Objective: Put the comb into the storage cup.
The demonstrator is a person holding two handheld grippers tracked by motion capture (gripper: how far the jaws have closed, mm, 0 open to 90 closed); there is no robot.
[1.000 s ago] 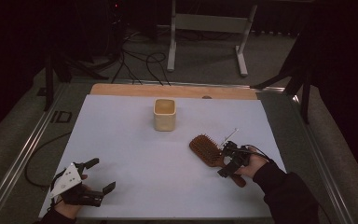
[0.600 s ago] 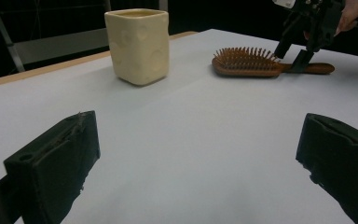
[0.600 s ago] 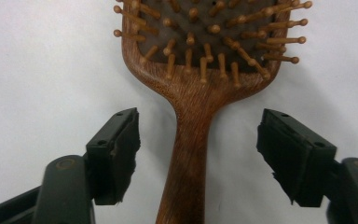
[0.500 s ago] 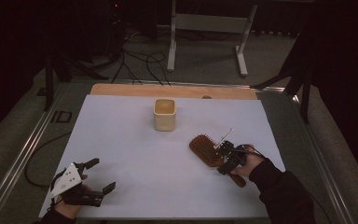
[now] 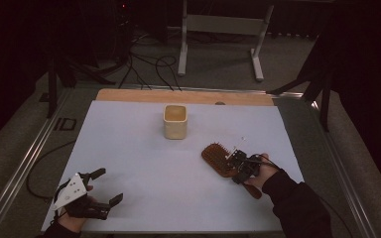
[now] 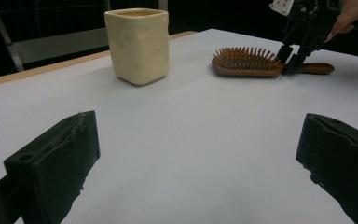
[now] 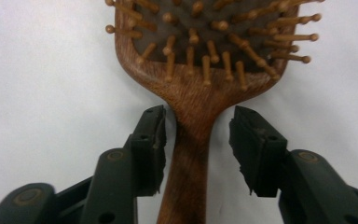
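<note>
Right claw [image 7: 196, 135], tilted down from a hand at the table's [image 5: 129, 148] right side, straddles the neck of a wooden paddle hairbrush [image 7: 200, 70]; its jaws, just closing, stand half-open, the left pad nearly touching, the right apart. Bristles point up. Left claw [image 6: 196, 158] rests wide open, facing a cream square cup [image 6: 138, 44].

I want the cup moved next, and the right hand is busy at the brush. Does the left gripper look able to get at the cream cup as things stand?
Probably yes. The left gripper is open and holds nothing, and bare white table lies between it and the cream cup. The hairbrush and right gripper sit off to the side.
</note>
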